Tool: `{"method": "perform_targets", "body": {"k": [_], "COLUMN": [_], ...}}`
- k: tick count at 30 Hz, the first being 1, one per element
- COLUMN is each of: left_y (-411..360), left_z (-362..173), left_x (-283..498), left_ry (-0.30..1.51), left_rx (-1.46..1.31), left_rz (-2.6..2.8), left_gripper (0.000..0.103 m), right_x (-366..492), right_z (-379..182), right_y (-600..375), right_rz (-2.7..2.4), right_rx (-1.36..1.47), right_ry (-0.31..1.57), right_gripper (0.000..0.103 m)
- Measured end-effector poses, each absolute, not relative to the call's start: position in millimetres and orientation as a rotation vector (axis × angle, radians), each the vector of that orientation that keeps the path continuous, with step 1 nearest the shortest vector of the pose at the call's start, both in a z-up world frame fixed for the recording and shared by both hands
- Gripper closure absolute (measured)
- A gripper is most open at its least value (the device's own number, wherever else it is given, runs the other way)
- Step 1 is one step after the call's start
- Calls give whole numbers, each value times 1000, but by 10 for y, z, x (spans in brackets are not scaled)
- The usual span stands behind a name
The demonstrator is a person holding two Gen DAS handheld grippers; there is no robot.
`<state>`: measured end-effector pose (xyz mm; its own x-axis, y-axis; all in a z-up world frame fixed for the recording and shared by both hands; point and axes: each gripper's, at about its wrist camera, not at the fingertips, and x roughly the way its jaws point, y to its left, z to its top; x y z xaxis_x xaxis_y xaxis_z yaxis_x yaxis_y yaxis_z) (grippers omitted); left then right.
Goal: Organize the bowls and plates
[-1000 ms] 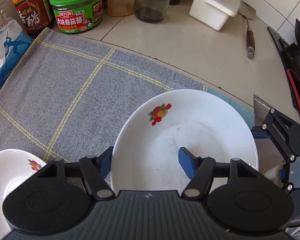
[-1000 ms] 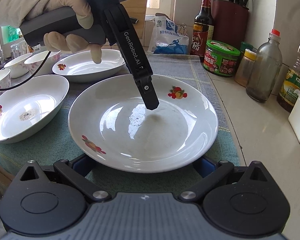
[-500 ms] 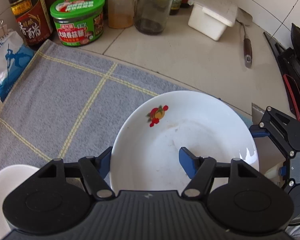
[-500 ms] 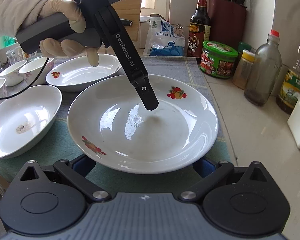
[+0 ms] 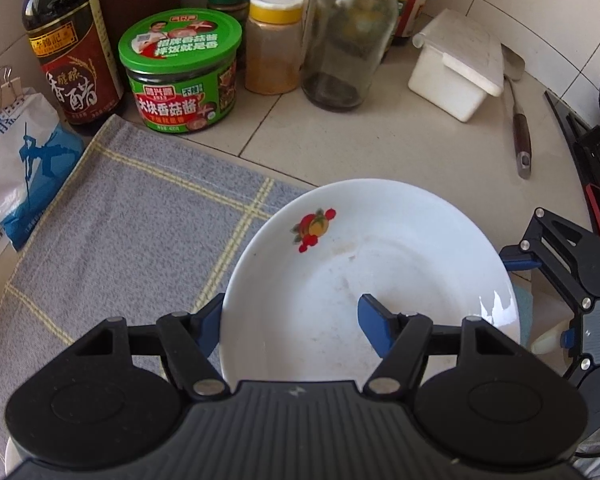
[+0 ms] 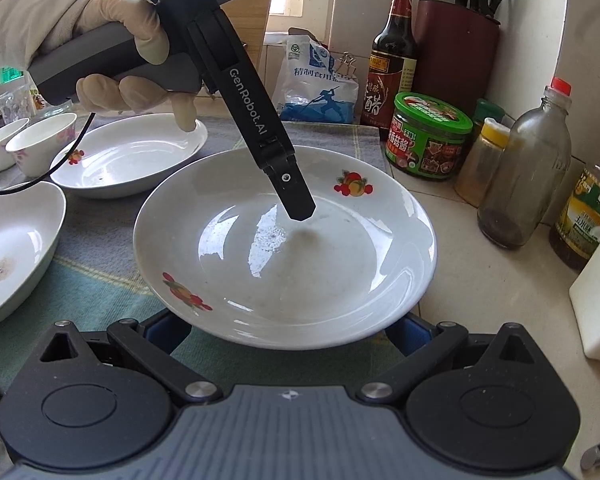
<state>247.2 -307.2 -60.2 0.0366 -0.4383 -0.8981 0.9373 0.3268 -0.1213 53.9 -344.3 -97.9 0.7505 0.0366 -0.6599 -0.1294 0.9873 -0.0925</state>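
Plate [image 6: 284, 248] on the cloth [image 5: 132, 216], its right rim past the cloth edge onto the bench [image 5: 380, 140]. Left claw [image 5: 292, 320] straddles the plate's left rim, not clamped. Right claw [image 6: 288, 332] spread wide under the near rim. Second plate [image 6: 128, 156] just beyond; jar [image 6: 428, 136] near the far-right rim.

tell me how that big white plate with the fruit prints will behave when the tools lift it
The plate looks like glazed ceramic, so probably rigid, fairly heavy and breakable if dropped. Its glossy highlights suggest a slick surface. The left tool straddles only one rim, one finger inside the plate, so it may tilt. The right tool sits spread wide under the near rim.
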Motion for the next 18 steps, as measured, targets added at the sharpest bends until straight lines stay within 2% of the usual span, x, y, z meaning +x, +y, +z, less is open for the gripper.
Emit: {"method": "perform_targets", "body": {"k": [18], "left_y": [-3190], "left_z": [-691], "left_x": [2600], "left_ry": [1021], "left_rx": [605], "left_rz": [-1159], "left_gripper": [34], "right_x": [716], "right_z": [-1024], "right_y": [-3570], "right_rz": [75], "right_rx": [-144], "right_ry": [723], "right_gripper": [0]}}
